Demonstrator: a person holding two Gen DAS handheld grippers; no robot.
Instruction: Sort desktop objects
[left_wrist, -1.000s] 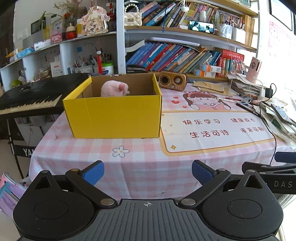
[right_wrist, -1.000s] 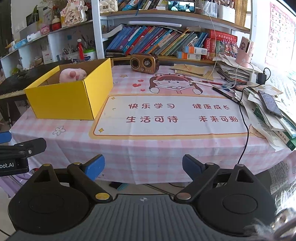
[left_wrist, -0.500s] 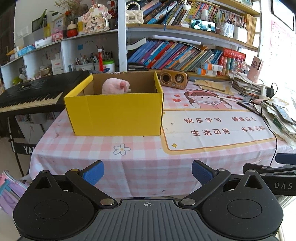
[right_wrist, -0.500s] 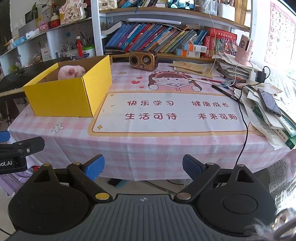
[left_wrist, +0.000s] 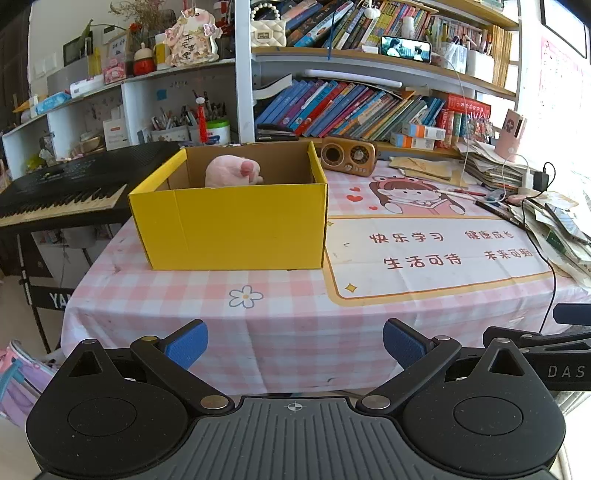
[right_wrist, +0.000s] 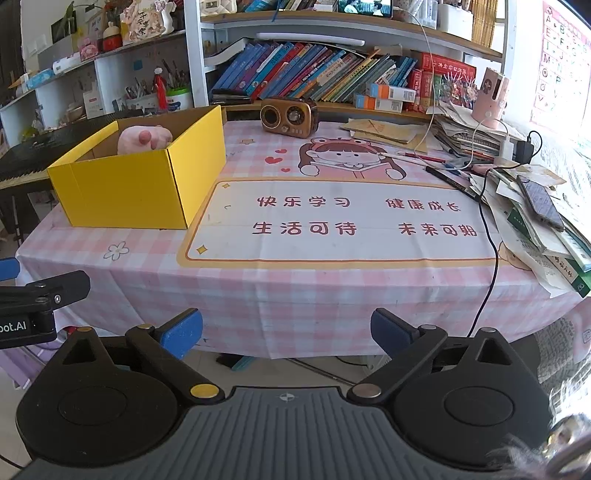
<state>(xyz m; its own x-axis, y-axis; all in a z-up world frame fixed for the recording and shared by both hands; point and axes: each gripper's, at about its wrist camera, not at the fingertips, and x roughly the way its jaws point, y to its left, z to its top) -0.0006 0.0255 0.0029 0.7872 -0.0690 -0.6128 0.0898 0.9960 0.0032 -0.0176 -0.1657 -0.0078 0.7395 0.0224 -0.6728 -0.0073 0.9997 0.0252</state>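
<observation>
**Both hand-held grippers empty, short of the surface; box and toy ahead**

The surface (right_wrist: 332, 288), under a pink checked cloth, lies ahead of and below both hand-held grippers, its near edge just beyond their fingertips.

The yellow cardboard box (left_wrist: 232, 225) is the largest thing to sort with. It stands open-topped ahead of the left hand-held gripper (left_wrist: 295, 343) and ahead and to the left of the right hand-held gripper (right_wrist: 286, 330). It looks light but thin-walled, likely to flex if pinched; the top rim of a wall would be the place to grip it.

The wooden radio-style speaker (right_wrist: 289, 115) sits farther off, beyond the box's right corner. It looks rigid, smooth and fairly heavy, so a hold across its narrow depth seems safest.

The pink plush toy (left_wrist: 232, 171) lies inside the box against its far wall. Soft and light, it should squash under the pads and not slip; its rounded body is the obvious hold.

The left hand-held gripper's jaws stand wide apart, with nothing between them. The right one's jaws are opening, also empty.
</observation>
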